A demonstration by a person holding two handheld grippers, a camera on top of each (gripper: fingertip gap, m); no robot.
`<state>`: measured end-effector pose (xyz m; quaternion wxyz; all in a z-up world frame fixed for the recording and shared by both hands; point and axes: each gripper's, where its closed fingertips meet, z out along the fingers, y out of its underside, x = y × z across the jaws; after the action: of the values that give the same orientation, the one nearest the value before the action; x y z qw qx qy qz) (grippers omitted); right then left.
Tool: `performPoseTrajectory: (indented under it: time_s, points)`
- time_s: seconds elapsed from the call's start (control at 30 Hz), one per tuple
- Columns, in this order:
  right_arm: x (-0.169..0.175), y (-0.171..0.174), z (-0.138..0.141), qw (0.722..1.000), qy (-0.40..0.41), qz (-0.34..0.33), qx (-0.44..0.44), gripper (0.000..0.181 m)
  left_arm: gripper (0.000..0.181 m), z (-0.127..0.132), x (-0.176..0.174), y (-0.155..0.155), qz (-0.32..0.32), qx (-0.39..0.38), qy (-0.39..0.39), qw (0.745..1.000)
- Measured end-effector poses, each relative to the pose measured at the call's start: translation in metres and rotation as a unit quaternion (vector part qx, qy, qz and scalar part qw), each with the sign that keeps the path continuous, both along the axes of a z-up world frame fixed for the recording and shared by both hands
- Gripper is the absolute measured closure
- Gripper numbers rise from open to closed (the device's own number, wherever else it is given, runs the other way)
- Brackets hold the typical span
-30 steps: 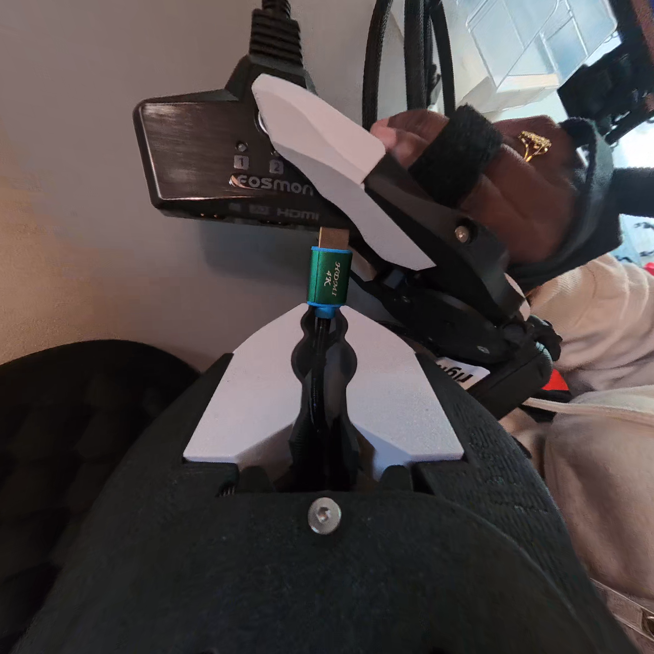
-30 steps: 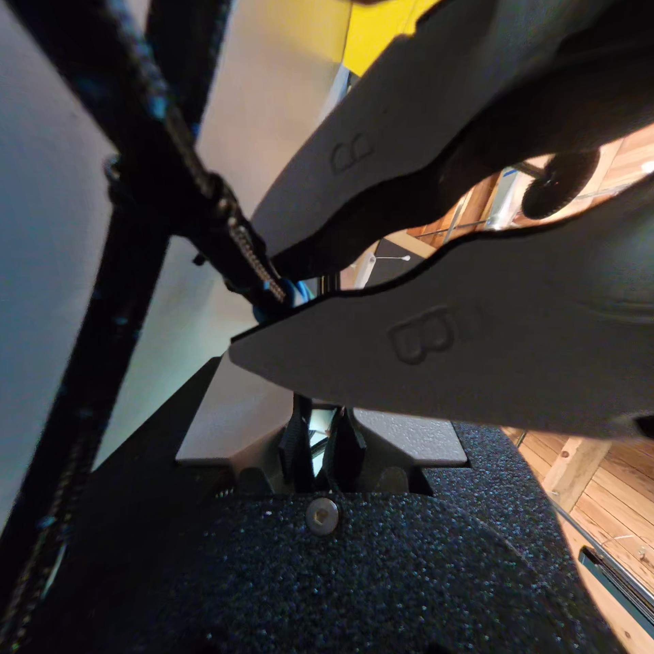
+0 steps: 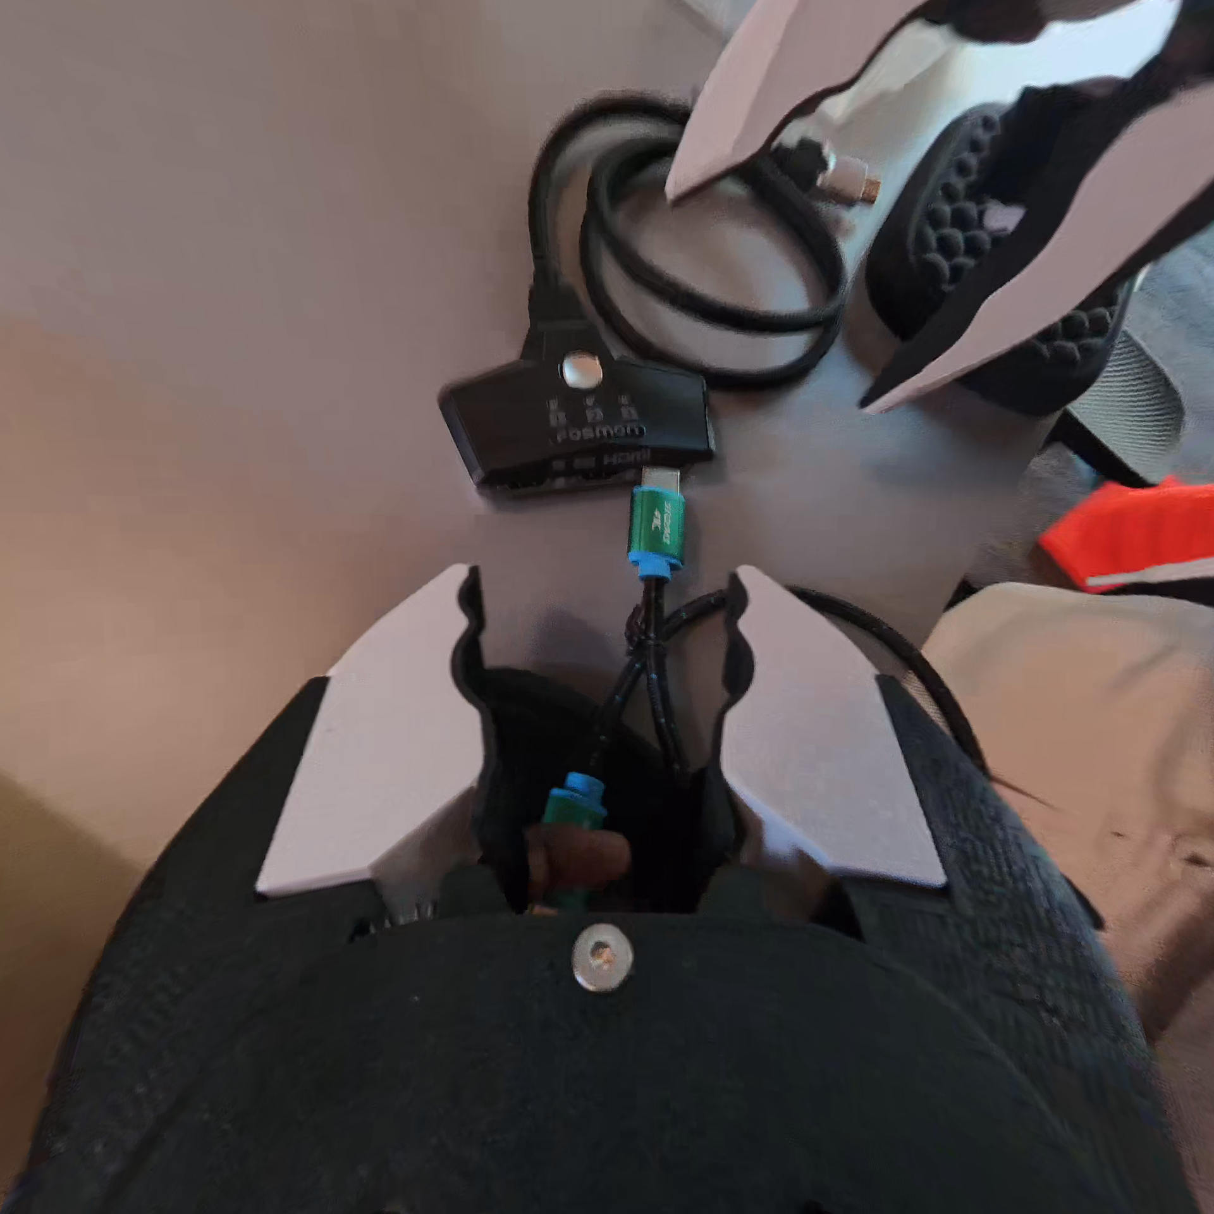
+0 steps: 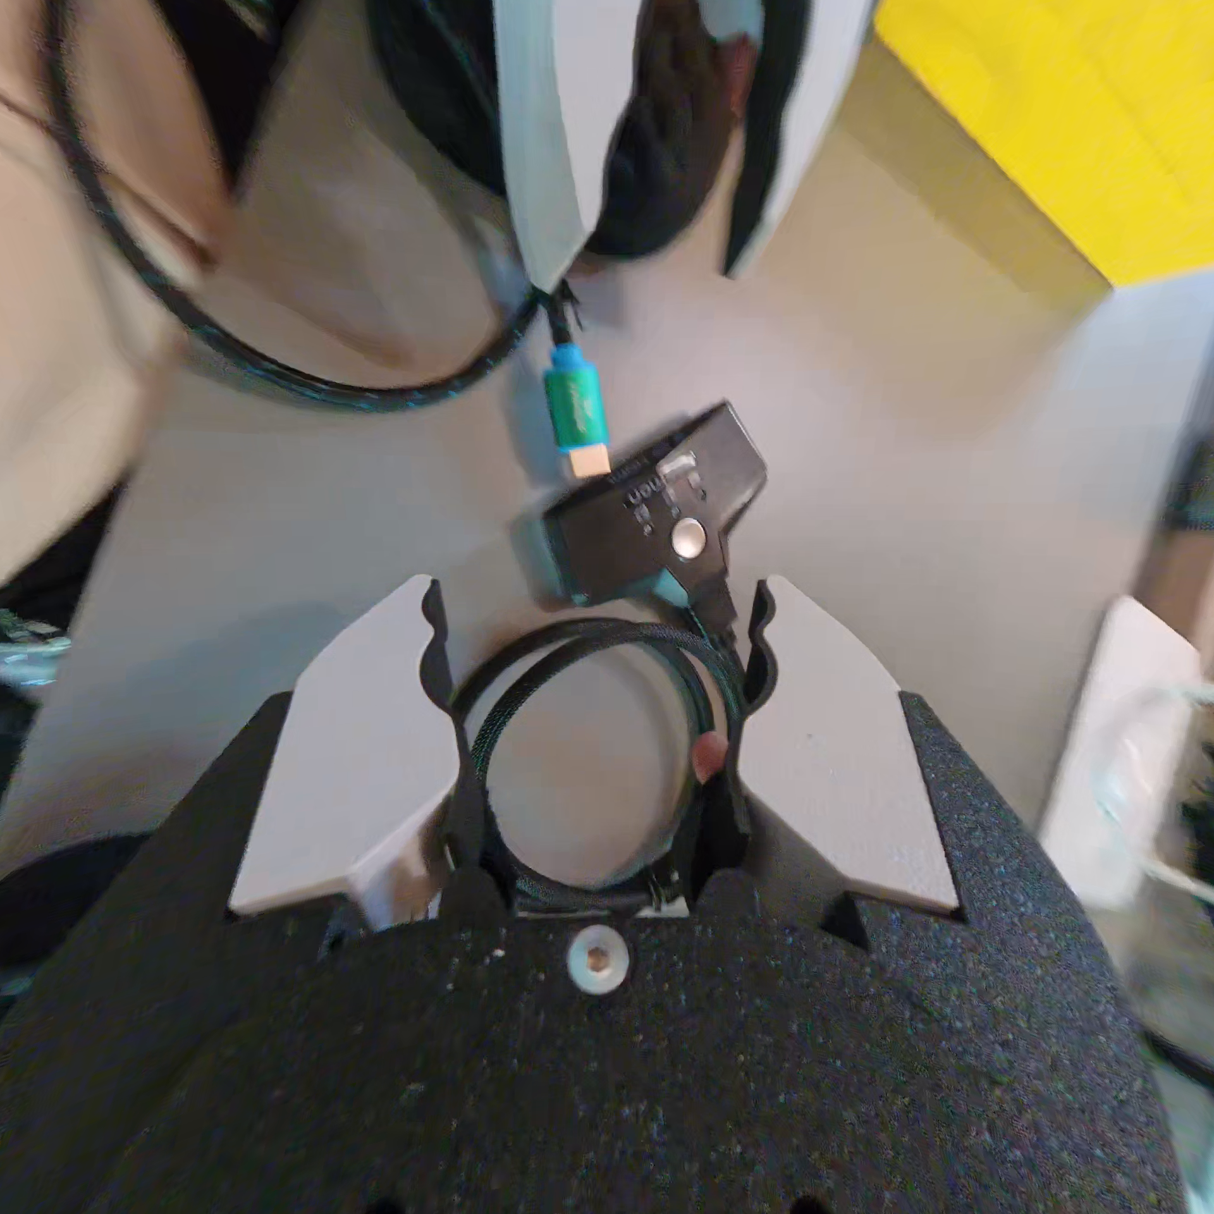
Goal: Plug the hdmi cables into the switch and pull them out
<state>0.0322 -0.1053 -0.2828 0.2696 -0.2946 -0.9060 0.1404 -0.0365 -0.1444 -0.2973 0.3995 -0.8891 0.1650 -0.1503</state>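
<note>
HDMI switch [image 3: 578, 427], a small black box with a silver button, lies flat on the pale tabletop [image 3: 230, 328], with the green metal plug [image 3: 657, 522] at its port, metal tip showing, so maybe not pushed fully in. Left gripper [image 3: 601, 591] and right gripper [image 4: 598, 607] hold nothing, jaws wide, likely because the switch rests by itself.

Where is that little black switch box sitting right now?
The black switch box lies flat on the pale table, centre of the left wrist view, beyond the open left gripper. A green HDMI plug meets its near edge; its coiled cable lies behind.
</note>
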Motion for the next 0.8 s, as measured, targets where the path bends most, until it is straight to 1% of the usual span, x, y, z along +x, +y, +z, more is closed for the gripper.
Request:
performPoseTrajectory:
  time_s: [0.03, 0.07, 0.1, 0.13, 0.17, 0.2, 0.27, 0.33, 0.4, 0.47, 0.53, 0.57, 0.63, 0.73, 0.8]
  points:
    - [0.001, -0.003, 0.005, 0.999, -0.007, 0.025, -0.039, 0.090, 0.107, 0.011, 0.000, 0.002, -0.008, 0.049, 0.020, 0.999]
    - [-0.002, -0.002, 0.011, 0.997, -0.008, 0.041, -0.063, 0.093, 0.108, 0.022, 0.002, 0.004, -0.017, 0.098, 0.043, 0.994]
    - [-0.007, 0.004, 0.015, 0.996, -0.005, 0.057, -0.072, 0.103, 0.111, 0.031, 0.004, 0.006, -0.027, 0.143, 0.069, 0.987]
    - [-0.013, 0.012, 0.018, 0.994, -0.003, 0.074, -0.075, 0.109, 0.114, 0.038, 0.005, 0.007, -0.034, 0.178, 0.093, 0.979]
    - [-0.020, 0.021, 0.019, 0.994, -0.003, 0.087, -0.073, 0.116, 0.116, 0.040, 0.007, 0.007, -0.038, 0.192, 0.110, 0.974]
    - [-0.028, 0.032, 0.017, 0.993, -0.010, 0.093, -0.067, 0.123, 0.116, 0.037, 0.008, 0.006, -0.042, 0.188, 0.119, 0.974]
    - [-0.037, 0.044, 0.005, 0.991, -0.056, 0.107, -0.065, 0.131, 0.121, 0.027, 0.016, 0.000, -0.062, 0.163, 0.107, 0.979]
    - [-0.041, 0.043, -0.011, 0.982, -0.110, 0.136, -0.068, 0.130, 0.124, 0.018, 0.023, -0.007, -0.083, 0.141, 0.092, 0.982]
    - [-0.042, 0.044, -0.030, 0.974, -0.156, 0.157, -0.054, 0.127, 0.125, 0.012, 0.022, -0.010, -0.090, 0.124, 0.109, 0.982]
    - [-0.045, 0.046, -0.046, 0.968, -0.185, 0.165, -0.041, 0.126, 0.125, 0.008, 0.020, -0.009, -0.091, 0.109, 0.118, 0.983]
    - [-0.041, 0.047, -0.059, 0.961, -0.216, 0.167, -0.043, 0.128, 0.125, 0.003, 0.021, -0.008, -0.094, 0.090, 0.107, 0.986]
    - [-0.041, 0.042, -0.057, 0.961, -0.206, 0.176, -0.057, 0.140, 0.125, -0.001, 0.023, -0.008, -0.102, 0.078, 0.097, 0.987]
    - [-0.038, 0.040, -0.057, 0.966, -0.195, 0.154, -0.071, 0.141, 0.125, -0.011, 0.024, -0.007, -0.113, 0.052, 0.087, 0.988]
    - [-0.032, 0.039, -0.056, 0.977, -0.157, 0.100, -0.100, 0.142, 0.134, -0.026, 0.018, -0.002, -0.112, 0.013, 0.117, 0.987]
    - [-0.030, 0.043, -0.054, 0.986, -0.120, 0.065, -0.097, 0.143, 0.139, -0.030, 0.021, -0.001, -0.131, -0.001, 0.137, 0.982]
